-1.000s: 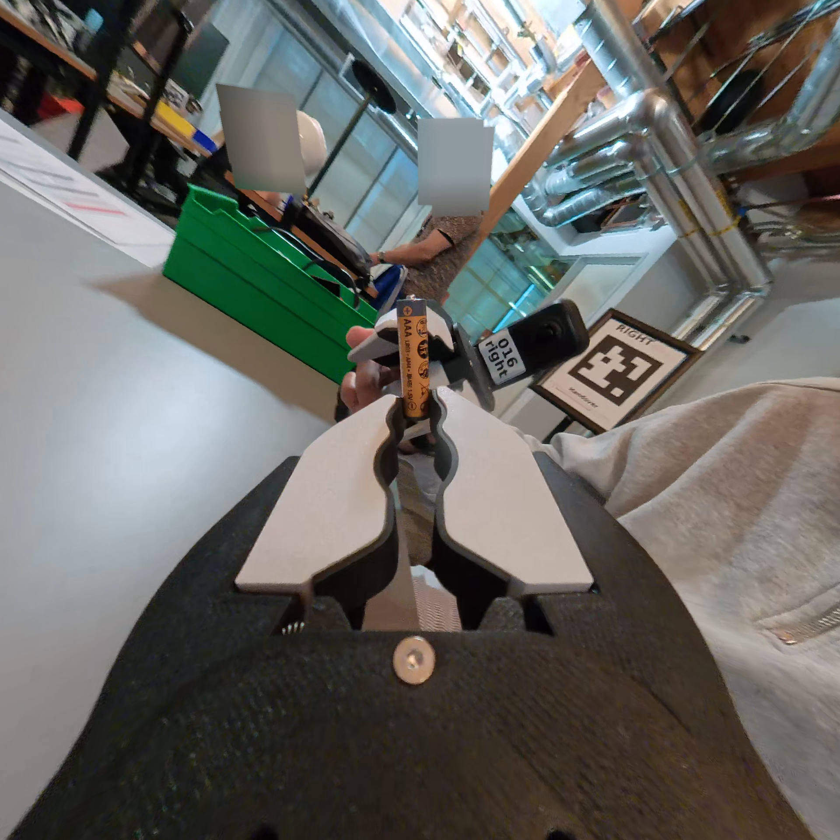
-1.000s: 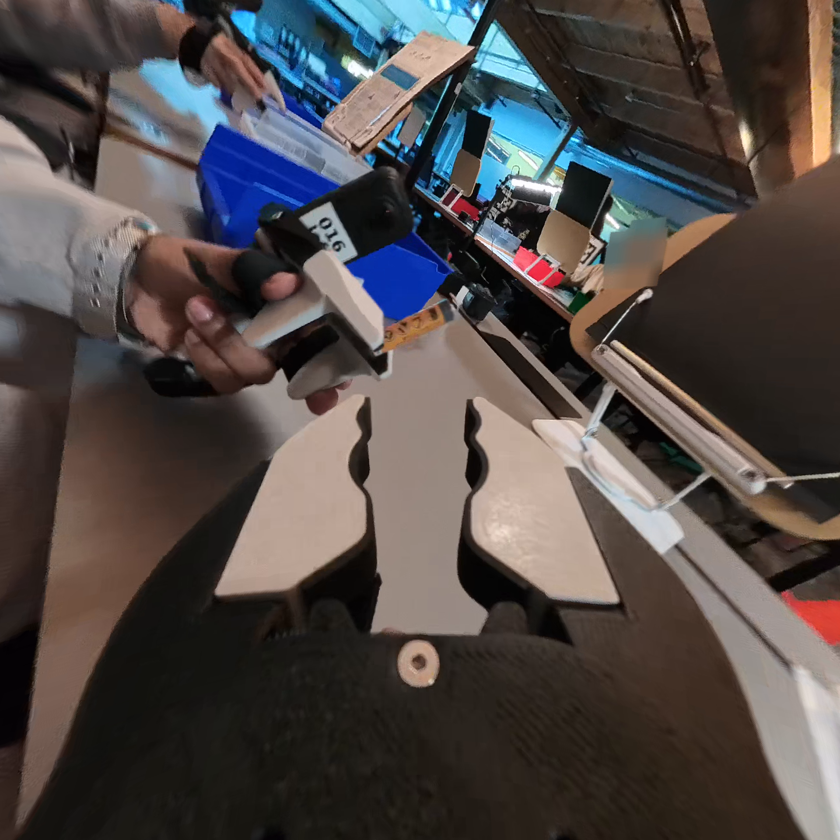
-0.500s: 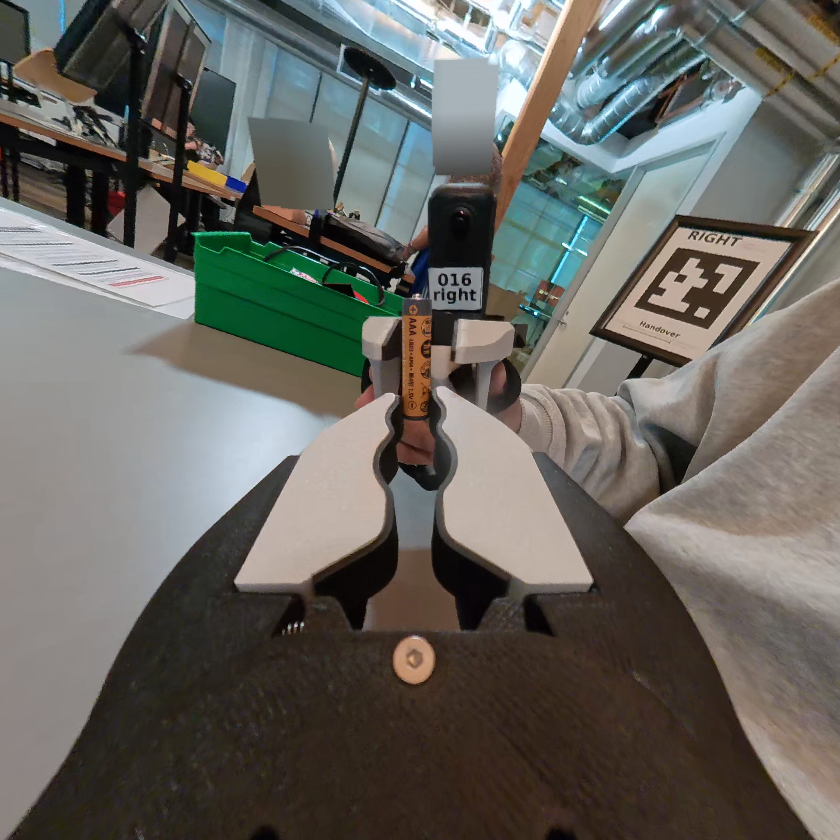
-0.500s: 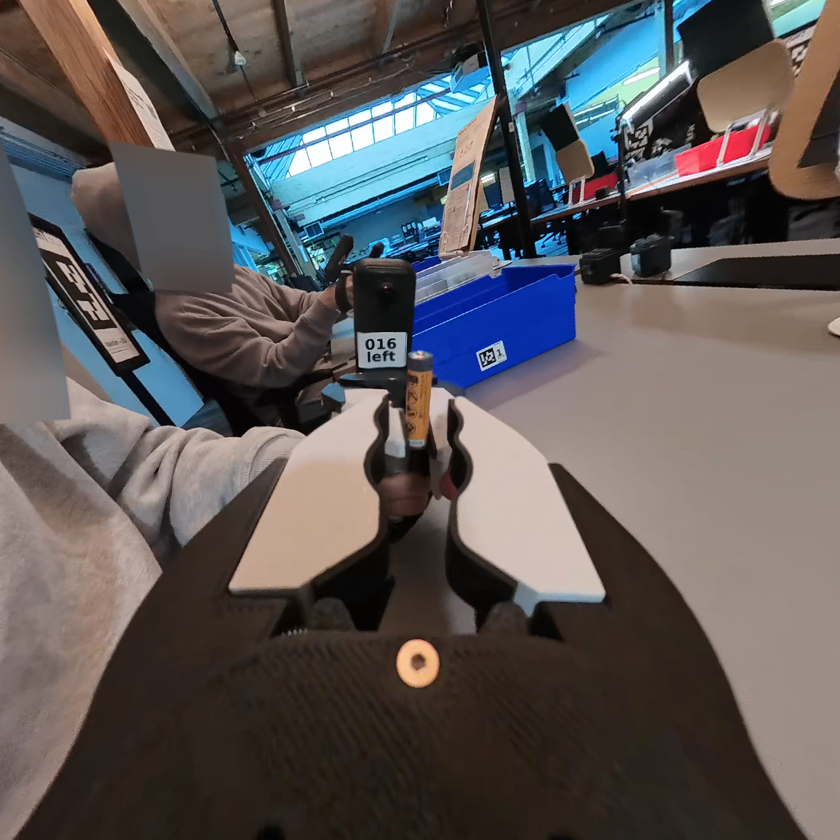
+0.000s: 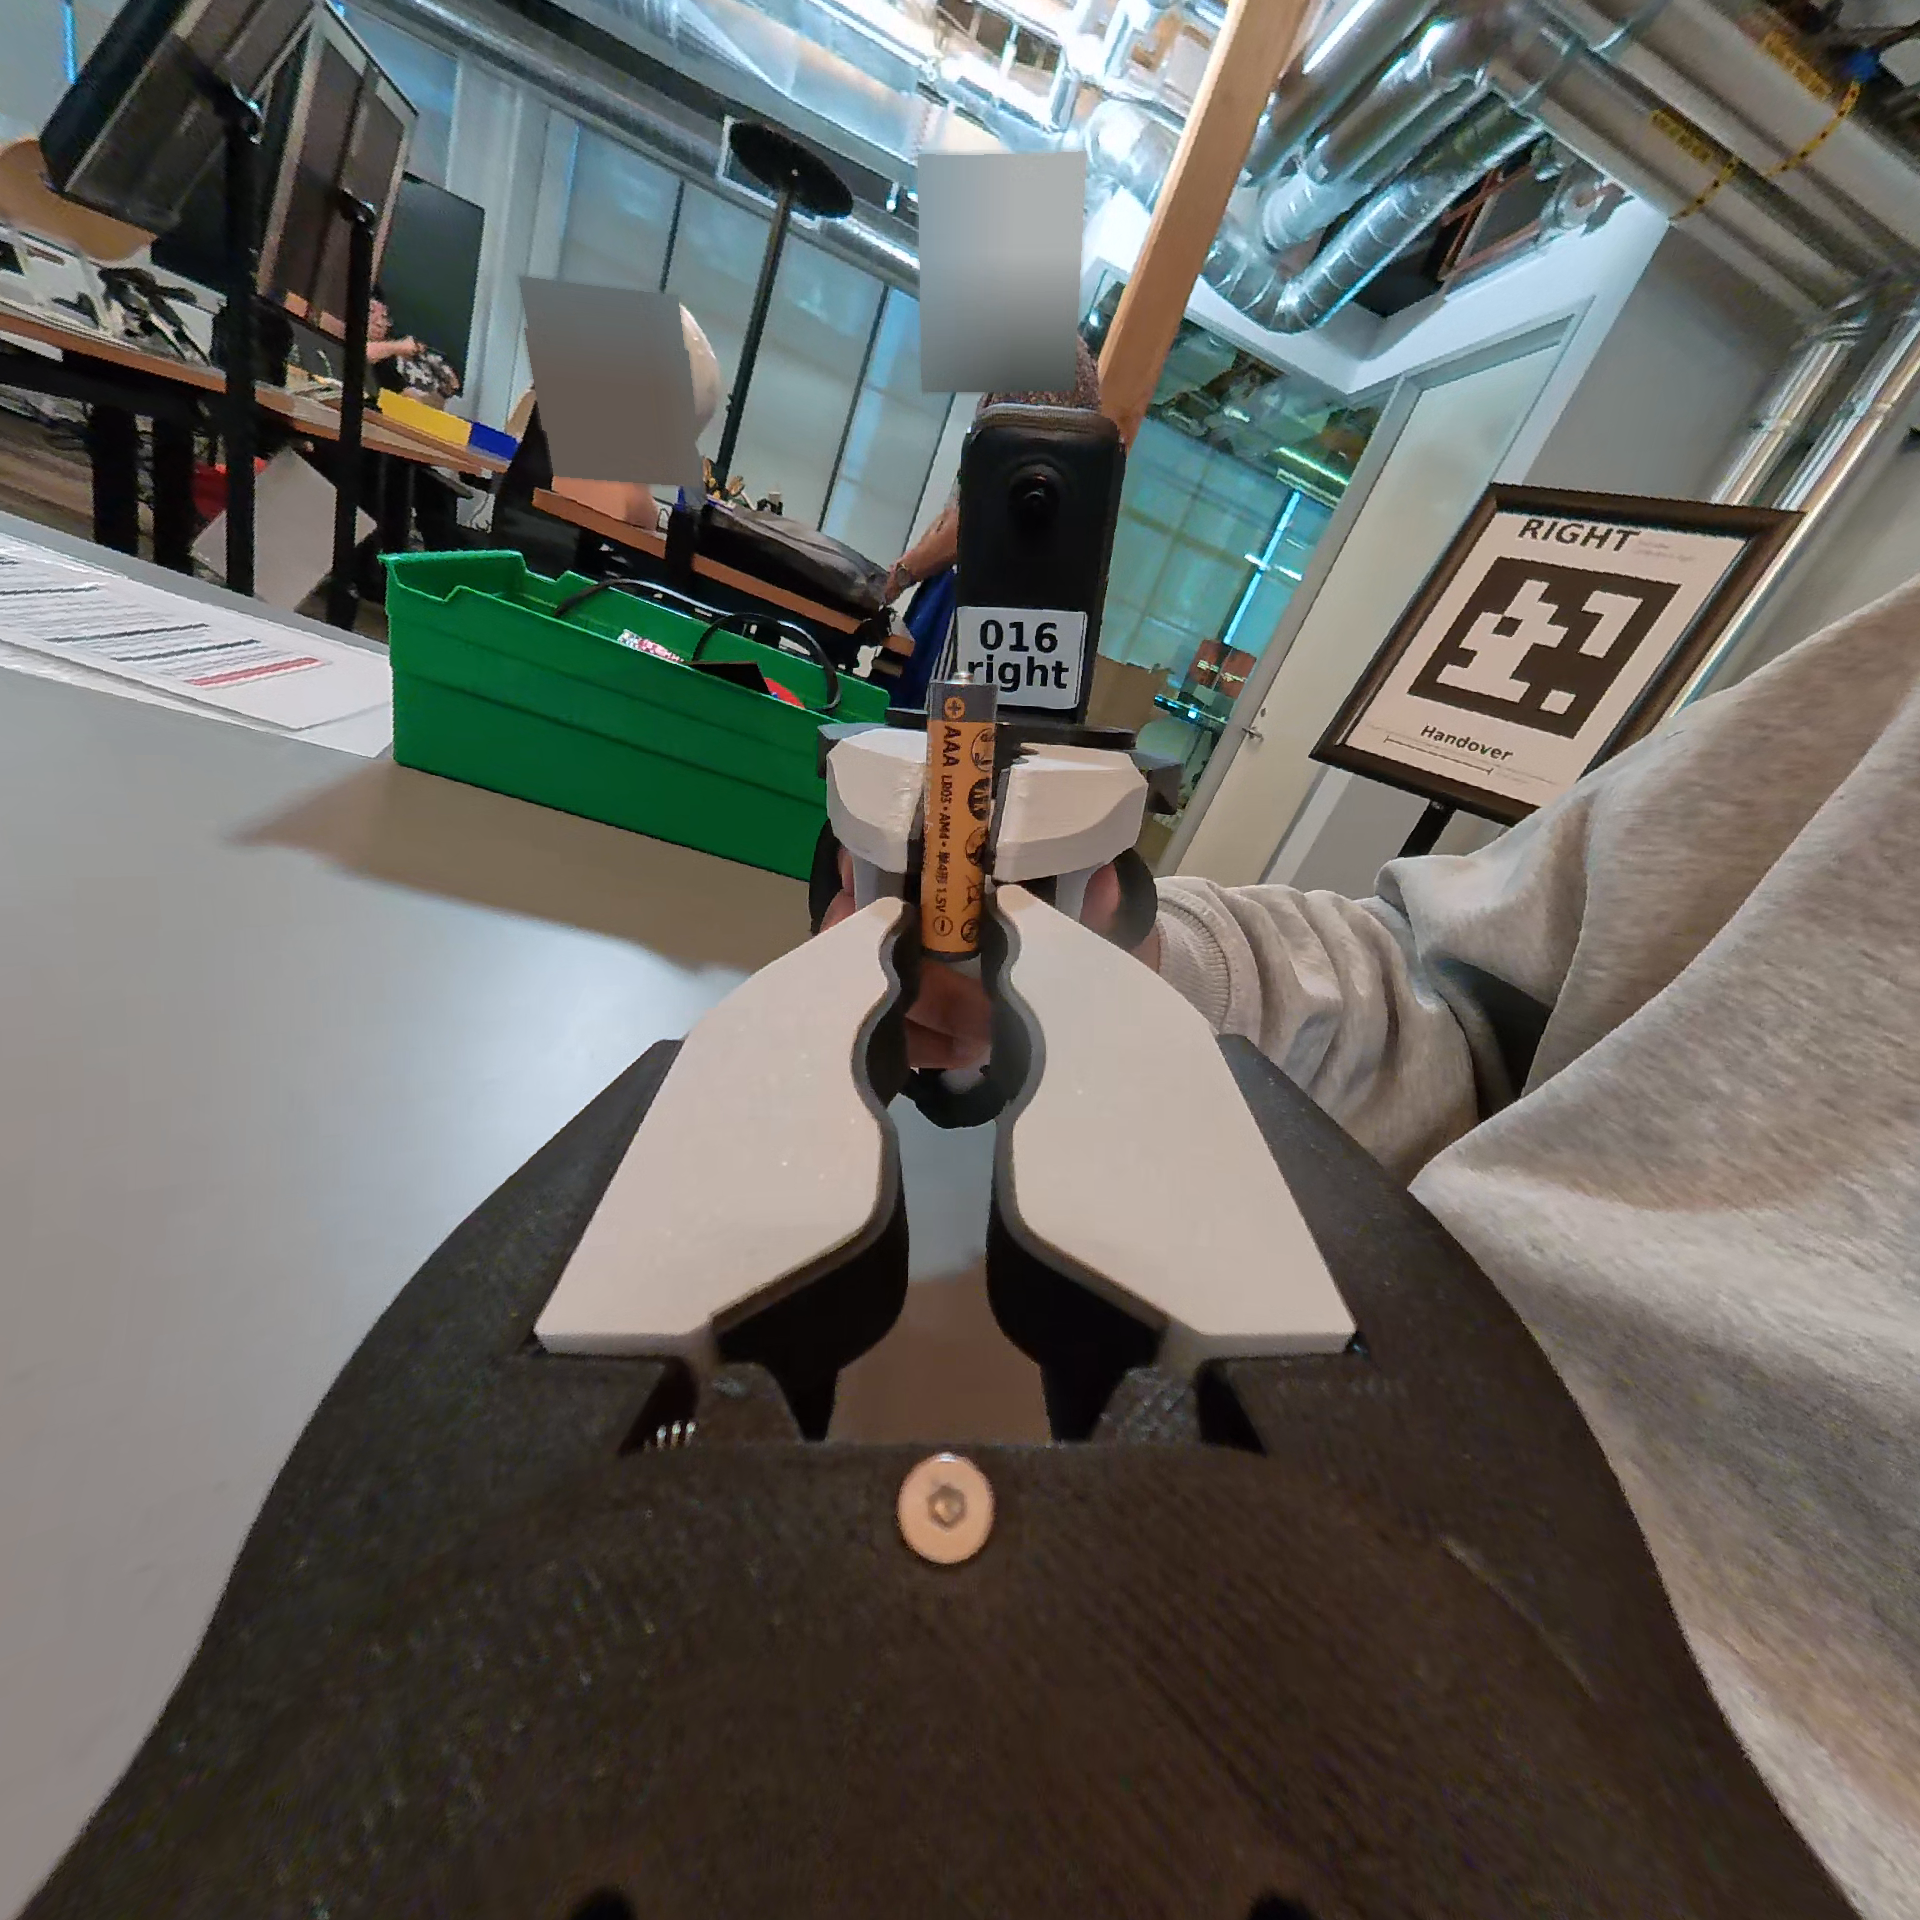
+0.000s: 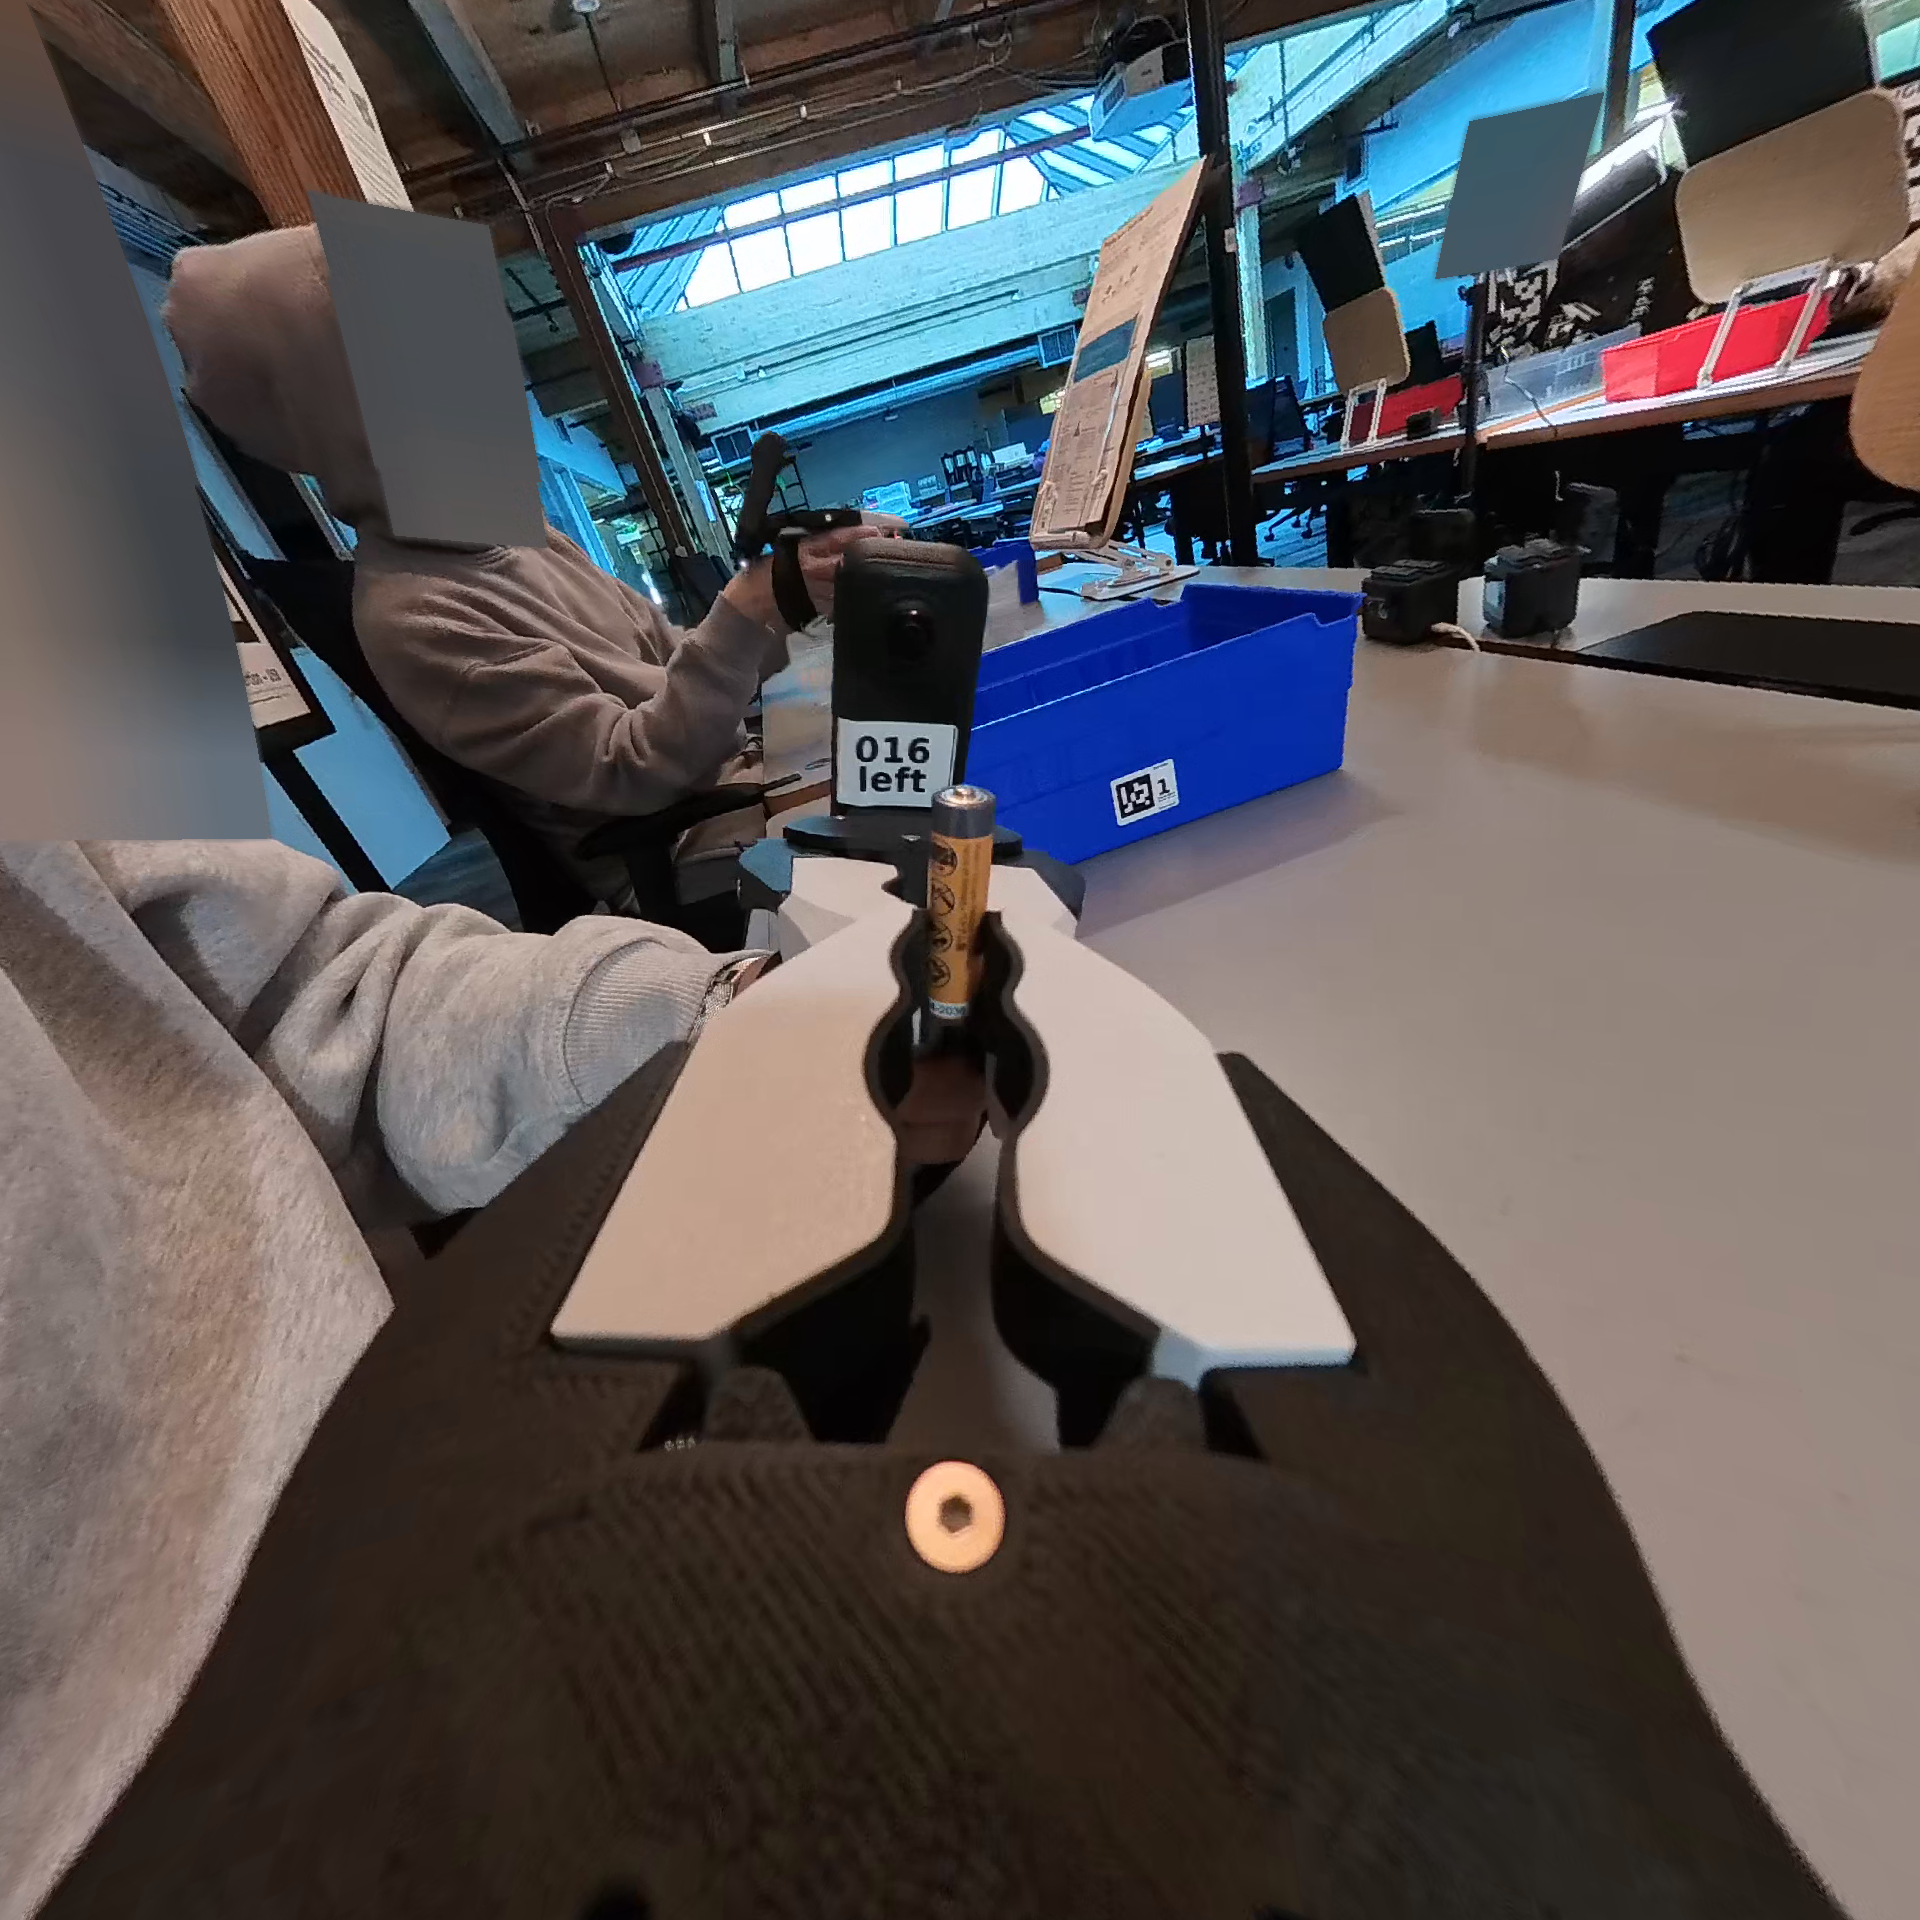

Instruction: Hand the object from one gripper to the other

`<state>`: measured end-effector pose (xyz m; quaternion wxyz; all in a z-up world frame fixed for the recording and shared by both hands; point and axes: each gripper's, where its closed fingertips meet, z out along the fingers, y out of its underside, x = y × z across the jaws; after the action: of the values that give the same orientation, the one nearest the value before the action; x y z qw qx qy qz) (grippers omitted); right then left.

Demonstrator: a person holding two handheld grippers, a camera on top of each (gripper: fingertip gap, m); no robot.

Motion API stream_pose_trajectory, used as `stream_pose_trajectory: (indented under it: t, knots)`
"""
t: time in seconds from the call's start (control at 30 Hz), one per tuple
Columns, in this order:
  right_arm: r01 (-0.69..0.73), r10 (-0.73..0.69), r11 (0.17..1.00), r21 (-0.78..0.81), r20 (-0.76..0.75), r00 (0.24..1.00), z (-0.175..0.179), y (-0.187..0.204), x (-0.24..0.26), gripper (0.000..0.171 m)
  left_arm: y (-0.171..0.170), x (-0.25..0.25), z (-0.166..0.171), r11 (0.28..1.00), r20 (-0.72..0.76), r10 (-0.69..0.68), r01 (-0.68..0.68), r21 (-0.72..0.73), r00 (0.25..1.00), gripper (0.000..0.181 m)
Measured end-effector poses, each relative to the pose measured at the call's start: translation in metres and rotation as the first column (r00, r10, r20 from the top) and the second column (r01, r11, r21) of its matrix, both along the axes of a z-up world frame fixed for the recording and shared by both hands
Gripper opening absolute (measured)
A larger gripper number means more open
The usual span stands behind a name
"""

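An orange AAA battery (image 5: 956, 831) stands upright between the two grippers above the grey table (image 5: 260, 1039). My left gripper (image 5: 951, 925) is shut on its lower end. My right gripper (image 6: 951, 935) faces it from the other side, its fingers closed on the battery (image 6: 958, 904) around the middle. In the left wrist view the right gripper's white fingers (image 5: 1070, 800) sit on both sides of the battery, just above my own tips. The left gripper's fingers (image 6: 831, 894) show behind the battery in the right wrist view. The battery's top sticks out above both.
A green bin (image 5: 582, 707) stands on the table behind the grippers, with a paper sheet (image 5: 156, 644) to its left. A blue bin (image 6: 1174, 707) stands on the table (image 6: 1558, 935) at the other side. A framed marker sign (image 5: 1538, 655) stands at the right. A seated person (image 6: 540, 675) is nearby. My left and right fingertips are right by each other.
The right gripper swung round to face the left one, moved its open fingers around the battery and closed them on it. The left gripper has kept hold of the battery throughout.
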<state>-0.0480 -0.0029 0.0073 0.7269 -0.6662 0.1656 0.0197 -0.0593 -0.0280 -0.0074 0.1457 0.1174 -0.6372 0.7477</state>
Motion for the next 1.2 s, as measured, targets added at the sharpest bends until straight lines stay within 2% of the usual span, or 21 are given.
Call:
stream_pose_trajectory:
  t: [0.1,0.23,0.4,0.47,0.57,0.7,1.2]
  knots:
    - [0.009,-0.009,1.0,-0.006,0.005,1.0,0.0,-0.001,0.001,0.01,0.0,0.001,-0.002,1.0,-0.006,0.007,-0.007,0.008,1.0,0.011]
    - [0.055,-0.055,0.998,-0.001,0.009,0.998,0.006,-0.015,0.011,0.01,-0.003,0.007,-0.015,0.995,-0.005,0.038,-0.037,0.091,0.999,0.037]
    - [0.064,-0.064,0.998,-0.005,0.026,0.998,0.011,-0.026,0.015,0.01,-0.003,0.01,-0.015,0.995,-0.013,0.058,-0.057,0.084,0.998,0.045]
    - [0.078,-0.075,0.996,-0.049,0.048,0.996,0.005,-0.026,0.016,0.01,-0.001,0.01,-0.012,0.997,-0.03,0.048,-0.046,0.061,0.998,0.043]
    - [0.094,-0.084,0.985,-0.143,0.077,0.993,-0.01,-0.024,0.019,0.01,0.004,0.009,-0.003,1.0,-0.083,0.005,-0.005,0.003,0.997,0.028]
    - [0.083,-0.065,0.969,-0.234,0.086,0.994,-0.026,-0.017,0.016,0.01,0.011,0.018,0.002,0.995,-0.027,0.097,-0.097,0.002,0.995,0.019]
    - [0.014,0.005,0.968,-0.252,0.075,0.997,-0.034,-0.003,0.003,0.01,0.005,0.015,-0.001,0.988,0.063,0.146,-0.148,0.043,0.987,0.01]
